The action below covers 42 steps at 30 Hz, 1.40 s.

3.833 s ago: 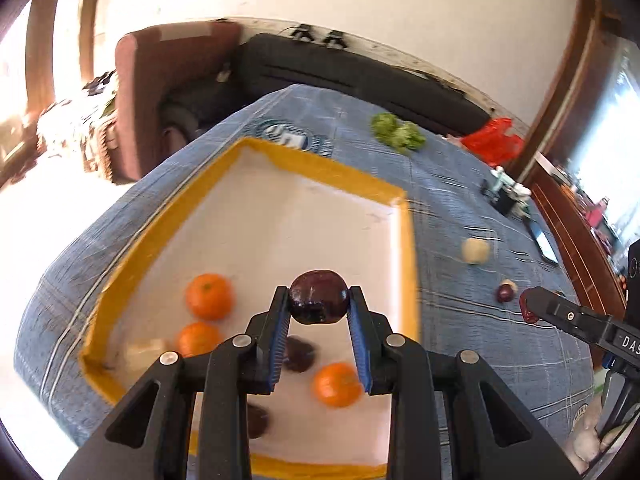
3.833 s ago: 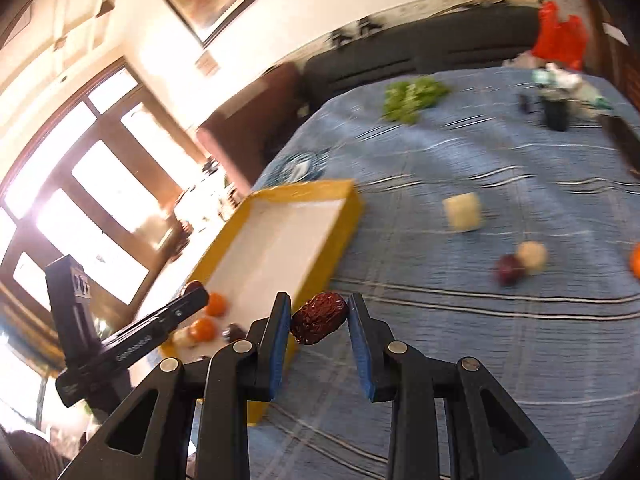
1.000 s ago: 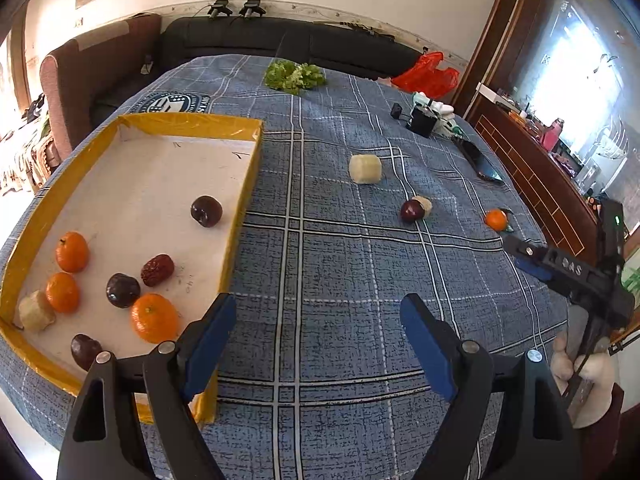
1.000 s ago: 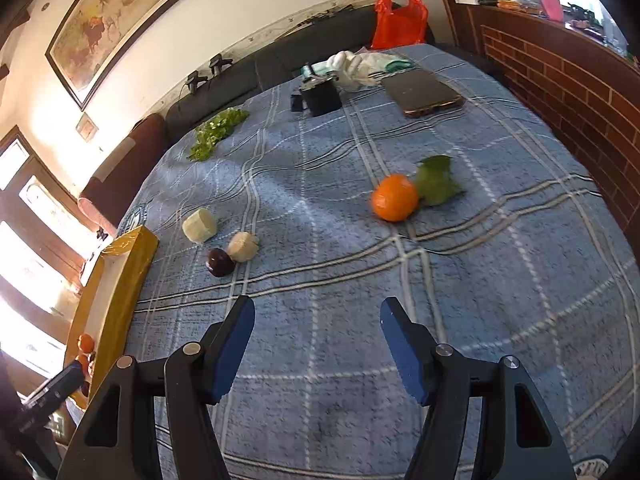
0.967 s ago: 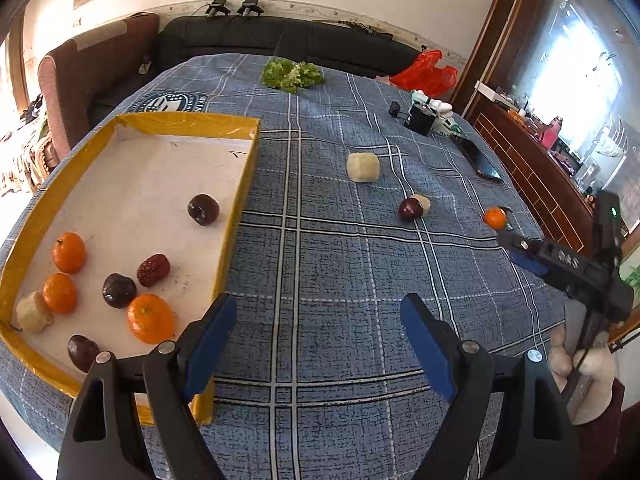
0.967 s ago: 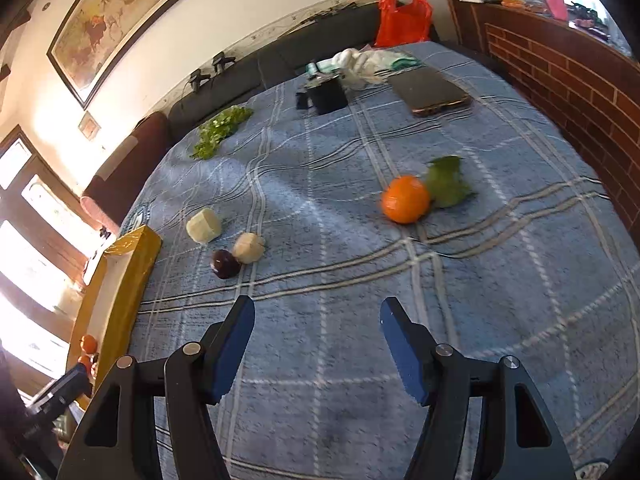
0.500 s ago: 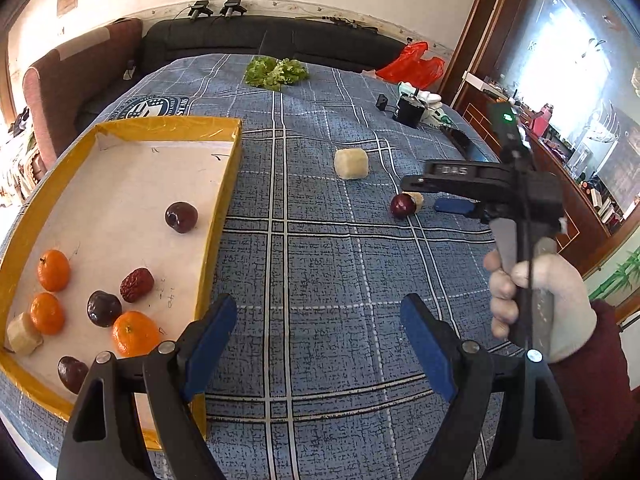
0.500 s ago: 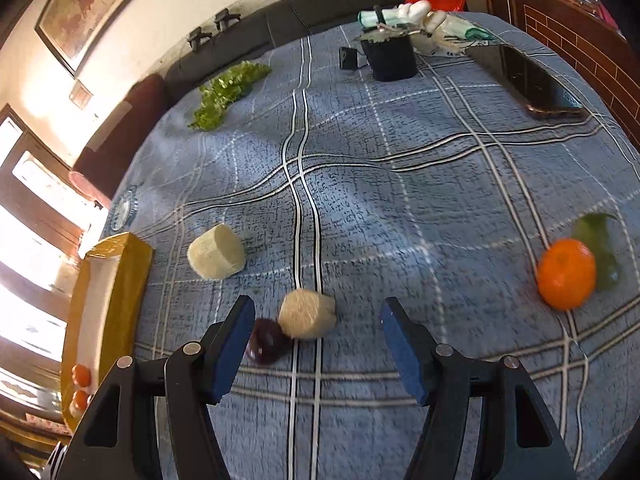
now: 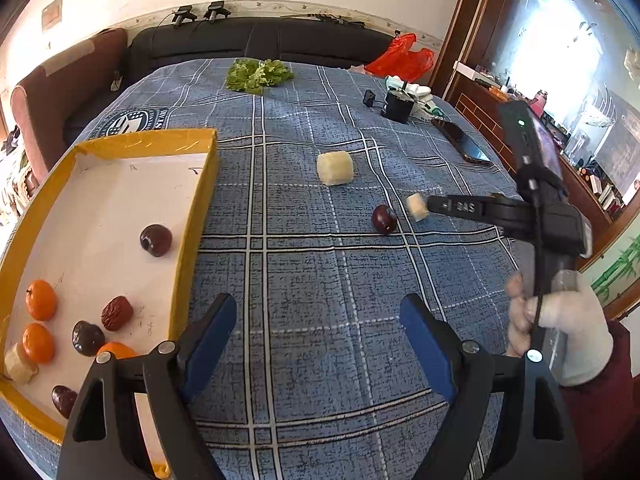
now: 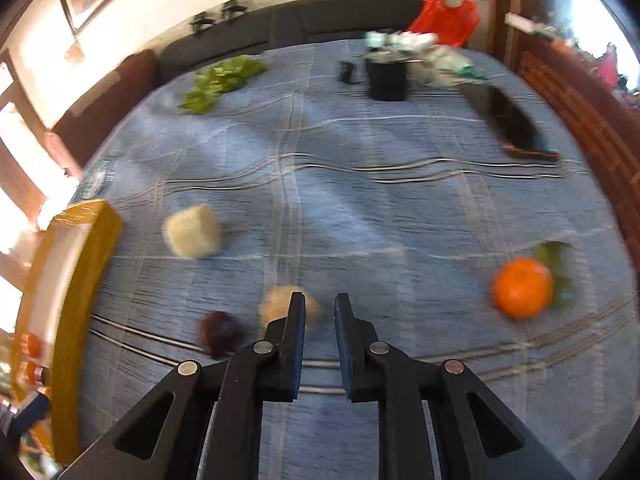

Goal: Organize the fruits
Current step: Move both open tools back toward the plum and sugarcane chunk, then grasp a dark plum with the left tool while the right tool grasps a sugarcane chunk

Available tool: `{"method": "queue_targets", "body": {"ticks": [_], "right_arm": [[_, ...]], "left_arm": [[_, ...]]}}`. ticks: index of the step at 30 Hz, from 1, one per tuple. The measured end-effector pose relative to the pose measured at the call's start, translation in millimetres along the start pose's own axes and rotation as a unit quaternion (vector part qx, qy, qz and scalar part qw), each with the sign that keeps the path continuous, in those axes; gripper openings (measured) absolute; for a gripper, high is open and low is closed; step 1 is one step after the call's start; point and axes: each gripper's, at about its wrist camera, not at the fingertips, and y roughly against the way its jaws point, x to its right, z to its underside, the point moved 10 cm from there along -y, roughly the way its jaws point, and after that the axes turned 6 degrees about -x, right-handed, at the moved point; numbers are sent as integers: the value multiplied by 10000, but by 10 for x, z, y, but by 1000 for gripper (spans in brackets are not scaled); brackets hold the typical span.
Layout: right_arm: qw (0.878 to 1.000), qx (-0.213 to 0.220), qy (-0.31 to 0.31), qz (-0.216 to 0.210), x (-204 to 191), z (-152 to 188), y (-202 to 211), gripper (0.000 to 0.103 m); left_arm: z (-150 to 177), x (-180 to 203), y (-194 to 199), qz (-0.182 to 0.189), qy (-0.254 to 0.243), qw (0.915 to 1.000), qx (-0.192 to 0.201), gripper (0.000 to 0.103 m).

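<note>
Fruits, where do they lie, nearest first?

Closest, in the yellow-rimmed tray (image 9: 192, 216) at the left: three oranges (image 9: 40, 300), a wrinkled red date (image 9: 117, 313), some dark plums (image 9: 156, 240) and a pale chunk in the near corner. The left tongs (image 9: 316, 344) hang over the blue checked table (image 9: 304, 272) beside that tray, released, with nothing between their blue pads.

And the right tongs (image 10: 320, 308)?

Clenched. Their jaws have just been closing, and only cloth shows in the narrow slit between them. A gloved hand (image 9: 560, 332) carries them. Their tip sits at a small pale piece (image 9: 416, 207), which lies just beside the left finger, not between the two.

What is around that piece?

A loose dark plum (image 9: 384, 219) right beside it, a larger pale block (image 9: 335, 167) a little farther back, and a lone orange (image 10: 522, 287) with a green leaf (image 10: 558, 268) well off to the right.

Beyond those?

A phone (image 9: 464, 142), a black box, lettuce (image 9: 258, 74), a red bag (image 9: 400, 56), then the dark sofa (image 9: 280, 44).
</note>
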Motion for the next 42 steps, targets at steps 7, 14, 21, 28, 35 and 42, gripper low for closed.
{"method": "queue_targets", "body": {"ticks": [7, 14, 21, 28, 35, 42], "right_arm": [[9945, 254, -376, -948, 92, -36, 30, 28], [9887, 353, -291, -1427, -140, -119, -56, 48], [9925, 329, 348, -1127, -377, -4, -155, 42], [9902, 558, -11, -1278, -176, -51, -29, 36], [9876, 585, -305, -1424, -27, -71, 2, 36], [9868, 559, -334, -1486, -24, -65, -6, 36]], "left_arm": [[-22, 65, -148, -70, 8, 9999, -149, 83], [-42, 79, -251, -194, -70, 9995, -225, 83], [-208, -20, -292, -316, 7, 9994, -143, 83], [-370, 87, -469, -302, -162, 9993, -163, 83], [-483, 418, -862, -193, -629, 9974, -294, 78], [-518, 514, -1116, -223, -882, 9950, -401, 27]]}}
